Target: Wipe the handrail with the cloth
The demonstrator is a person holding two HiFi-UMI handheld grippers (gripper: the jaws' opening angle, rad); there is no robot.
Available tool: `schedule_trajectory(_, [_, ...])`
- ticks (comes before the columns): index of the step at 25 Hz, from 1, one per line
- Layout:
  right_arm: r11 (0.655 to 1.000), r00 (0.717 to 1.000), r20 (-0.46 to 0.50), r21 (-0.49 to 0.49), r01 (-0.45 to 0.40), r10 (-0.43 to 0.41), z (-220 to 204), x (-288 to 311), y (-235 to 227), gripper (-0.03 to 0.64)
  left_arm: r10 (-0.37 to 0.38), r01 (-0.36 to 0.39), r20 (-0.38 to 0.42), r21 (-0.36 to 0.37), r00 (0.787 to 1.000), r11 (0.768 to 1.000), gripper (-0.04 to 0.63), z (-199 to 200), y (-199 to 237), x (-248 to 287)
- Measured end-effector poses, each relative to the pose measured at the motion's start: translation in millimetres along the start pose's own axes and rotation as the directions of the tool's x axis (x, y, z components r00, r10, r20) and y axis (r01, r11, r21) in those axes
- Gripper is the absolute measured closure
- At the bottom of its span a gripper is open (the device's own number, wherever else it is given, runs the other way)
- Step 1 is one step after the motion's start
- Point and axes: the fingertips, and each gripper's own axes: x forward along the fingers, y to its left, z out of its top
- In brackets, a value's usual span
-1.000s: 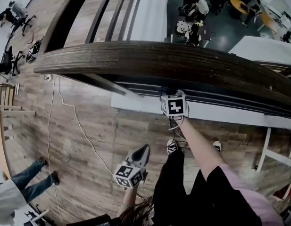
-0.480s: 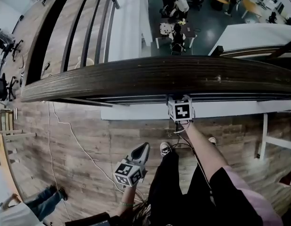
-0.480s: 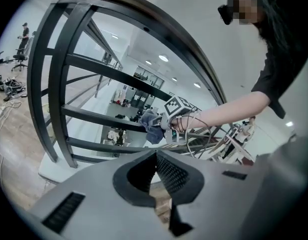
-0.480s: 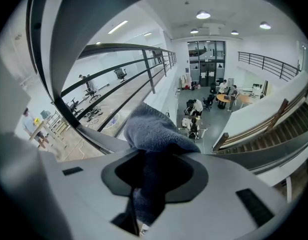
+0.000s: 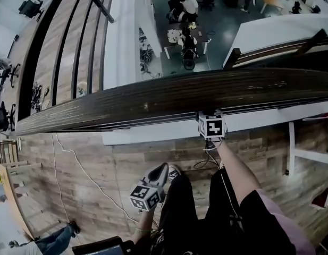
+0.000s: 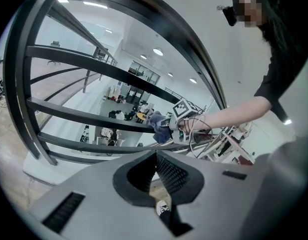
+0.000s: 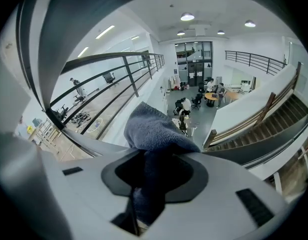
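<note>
A person in black trousers [image 5: 195,211] stands on a wood-plank floor [image 5: 73,190] at a balcony rail. The left gripper [image 5: 162,169] hangs low in the lower centre of the head view. In its own view the left gripper [image 6: 156,154] has its jaws pressed together with nothing between them, and a pale shoe [image 6: 162,207] shows in the gap below.

The bare right arm [image 5: 235,174] reaches up the frame to the right gripper [image 5: 211,122], whose marker cube sits at the near edge of the dark wooden handrail [image 5: 153,102]. Its fingertips are tucked out of sight under that rail. Seen from its own camera, the right gripper [image 7: 144,184] pinches a blue-grey cloth [image 7: 156,134], which bunches up out of the jaws at the centre of the frame. The handrail [image 7: 54,39] sweeps past as a wide dark band at upper left. From the left gripper view, the cloth [image 6: 156,122] sits at mid-frame, ahead of the right gripper [image 6: 169,129], close against the dark bars below the handrail [image 6: 144,14]. Whether it touches the handrail itself cannot be told.

A white cable [image 5: 84,169] trails across the floor at left, and another person's legs [image 5: 55,238] show in the lower left corner.

Beyond the rail, at the top of the head view, people sit at desks [image 5: 185,15] on a lower floor. A staircase [image 7: 263,124] runs down the right of the right gripper view.
</note>
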Motion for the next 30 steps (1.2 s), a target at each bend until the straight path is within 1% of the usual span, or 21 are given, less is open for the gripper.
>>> schedule_trajectory(4, [0.999, 1.0, -0.004, 0.033, 0.02, -0.02, -4.8, -16.7, -88.9, 0.508, -0.015, 0.016, -0.009, 0.01, 1.0, 1.0, 0.594, 2.0, -57.7, 52.1])
schedule_trajectory(8, [0.999, 0.999, -0.001, 0.031, 0.034, -0.034, -14.0, -38.3, -166.8, 0.508, -0.034, 0.034, -0.001, 0.026, 0.999, 0.999, 0.594, 6.0, -114.6, 100.7])
schedule_trajectory(13, [0.998, 0.998, 0.026, 0.039, 0.052, -0.054, -13.7, -66.3, -271.0, 0.508, -0.061, 0.06, 0.018, 0.015, 0.998, 0.998, 0.594, 12.1, -189.3, 168.5])
schedule_trajectory(16, [0.995, 0.996, 0.029, 0.056, 0.081, -0.083, -17.8, -82.7, -333.2, 0.508, -0.098, 0.097, 0.008, 0.021, 0.995, 0.995, 0.594, 9.3, -232.7, 200.1])
schedule_trajectory(20, [0.988, 0.99, 0.04, 0.083, 0.134, -0.138, -27.9, -107.4, -417.4, 0.508, -0.148, 0.15, -0.029, 0.054, 0.988, 0.987, 0.594, -0.8, -280.0, 229.1])
schedule_trajectory(22, [0.98, 0.984, 0.044, 0.104, 0.168, -0.173, -32.2, -124.0, -461.2, 0.508, -0.156, 0.158, -0.047, 0.059, 0.987, 0.986, 0.594, -4.7, -296.5, 238.4])
schedule_trajectory(25, [0.966, 0.973, 0.042, 0.135, 0.22, -0.227, -37.9, -142.9, -520.4, 0.508, -0.144, 0.148, -0.069, 0.06, 0.987, 0.987, 0.594, -8.4, -307.7, 246.4])
schedule_trajectory(28, [0.95, 0.962, 0.026, 0.164, 0.265, -0.272, -46.2, -157.2, -571.4, 0.508, -0.133, 0.14, -0.093, 0.065, 0.987, 0.988, 0.594, -12.7, -315.3, 251.6])
schedule_trajectory(30, [0.942, 0.956, 0.02, 0.18, 0.284, -0.292, -47.2, -165.3, -597.5, 0.508, -0.131, 0.139, -0.104, 0.074, 0.986, 0.987, 0.594, -12.3, -318.6, 254.0])
